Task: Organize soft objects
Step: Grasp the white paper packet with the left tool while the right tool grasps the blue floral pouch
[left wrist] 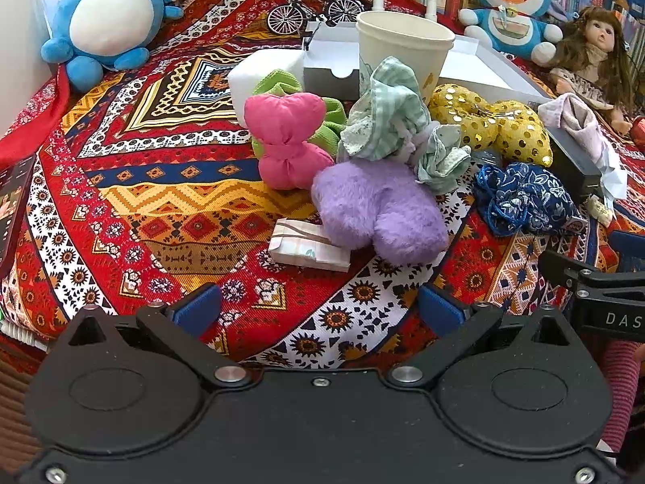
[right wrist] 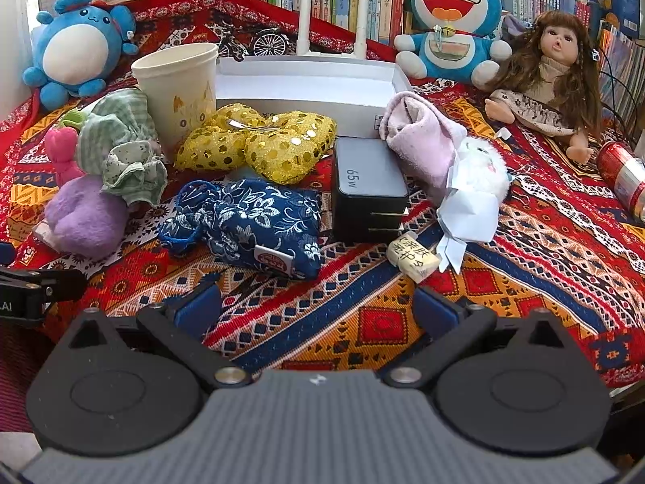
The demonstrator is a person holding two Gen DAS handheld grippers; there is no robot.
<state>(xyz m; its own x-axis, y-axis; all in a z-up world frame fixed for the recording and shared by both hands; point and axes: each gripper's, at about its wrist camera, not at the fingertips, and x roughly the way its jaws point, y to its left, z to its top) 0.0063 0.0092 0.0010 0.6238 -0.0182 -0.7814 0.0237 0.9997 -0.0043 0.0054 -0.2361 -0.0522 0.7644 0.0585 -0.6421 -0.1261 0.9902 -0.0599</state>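
Soft objects lie in a heap on the patterned cloth: a pink bow point(left wrist: 288, 141), a purple plush bow point(left wrist: 379, 209) point(right wrist: 82, 218), a green striped scrunchie point(left wrist: 389, 117) point(right wrist: 121, 149), a gold sequin bow point(left wrist: 492, 121) point(right wrist: 258, 143), a blue floral pouch point(left wrist: 524, 197) point(right wrist: 254, 226) and a pink cloth point(right wrist: 419, 141). A white open box point(right wrist: 306, 84) stands behind them. My left gripper point(left wrist: 318, 310) is open and empty, in front of the purple bow. My right gripper point(right wrist: 318, 310) is open and empty, in front of the blue pouch.
A paper cup point(right wrist: 179, 88) stands left of the box. A black 65W charger point(right wrist: 369, 189), a tissue pack point(left wrist: 308, 248), white paper point(right wrist: 467, 218) and a red can point(right wrist: 623, 177) lie around. Plush toys point(right wrist: 447, 24) point(left wrist: 109, 20), a doll point(right wrist: 552, 76) and bookshelves line the back.
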